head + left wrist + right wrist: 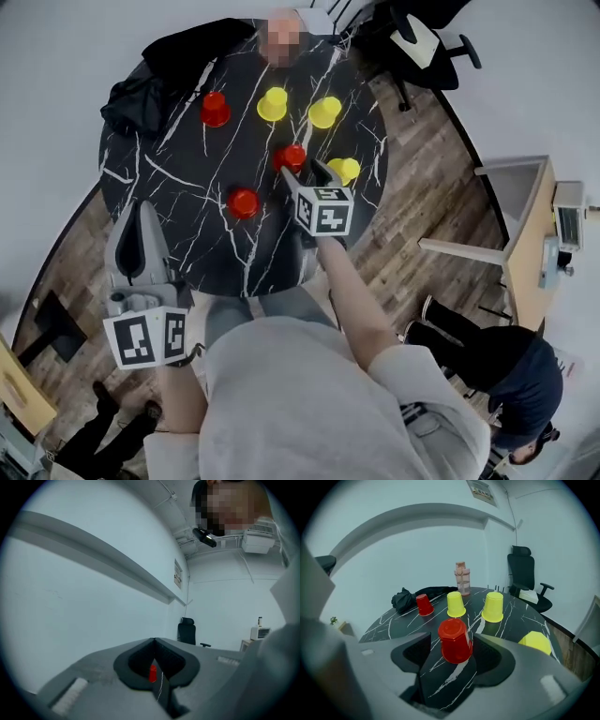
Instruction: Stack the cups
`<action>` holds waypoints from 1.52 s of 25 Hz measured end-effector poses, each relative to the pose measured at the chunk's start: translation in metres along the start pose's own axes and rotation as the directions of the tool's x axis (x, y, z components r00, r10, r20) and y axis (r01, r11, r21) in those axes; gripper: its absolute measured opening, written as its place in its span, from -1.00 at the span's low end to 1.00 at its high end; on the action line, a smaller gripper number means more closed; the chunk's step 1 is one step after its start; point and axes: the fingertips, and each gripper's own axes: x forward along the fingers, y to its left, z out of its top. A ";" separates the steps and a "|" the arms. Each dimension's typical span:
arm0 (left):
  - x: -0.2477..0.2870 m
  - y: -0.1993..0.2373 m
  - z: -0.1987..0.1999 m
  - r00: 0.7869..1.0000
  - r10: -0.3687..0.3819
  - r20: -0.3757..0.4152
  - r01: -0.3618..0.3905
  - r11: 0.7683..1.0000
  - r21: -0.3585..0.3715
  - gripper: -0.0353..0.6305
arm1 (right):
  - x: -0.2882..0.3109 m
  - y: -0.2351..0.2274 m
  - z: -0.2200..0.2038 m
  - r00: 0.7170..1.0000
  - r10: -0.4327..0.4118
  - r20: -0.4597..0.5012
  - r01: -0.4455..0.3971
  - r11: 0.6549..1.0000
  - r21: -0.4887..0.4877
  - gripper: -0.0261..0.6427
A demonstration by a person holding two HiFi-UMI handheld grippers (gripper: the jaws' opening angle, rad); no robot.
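Note:
Three red and three yellow cups stand upside down on the round black marble table (169,178). My right gripper (302,169) (453,641) is open, its jaws on either side of the middle red cup (287,153) (454,639); the left jaw stands clear of it. Another red cup (244,202) sits nearer me and a third red cup (215,109) (423,604) at the far left. Two yellow cups (273,103) (324,112) stand at the back, and one yellow cup (346,170) (534,641) right of the gripper. My left gripper (141,211) (154,641) is shut and empty, off the table's near left edge.
A black cloth bundle (141,94) (405,599) lies at the table's far left edge. A black office chair (422,42) (522,576) stands beyond the table on the right. A wooden desk (525,244) is to the right, and a person in dark clothes (511,375) stands nearby.

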 end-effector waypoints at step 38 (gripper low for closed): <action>-0.019 0.002 0.001 0.997 -0.076 -0.010 0.076 0.997 0.023 -0.88 | -0.038 0.059 -0.071 0.999 0.005 -0.041 -0.008 0.997 -0.082 -0.25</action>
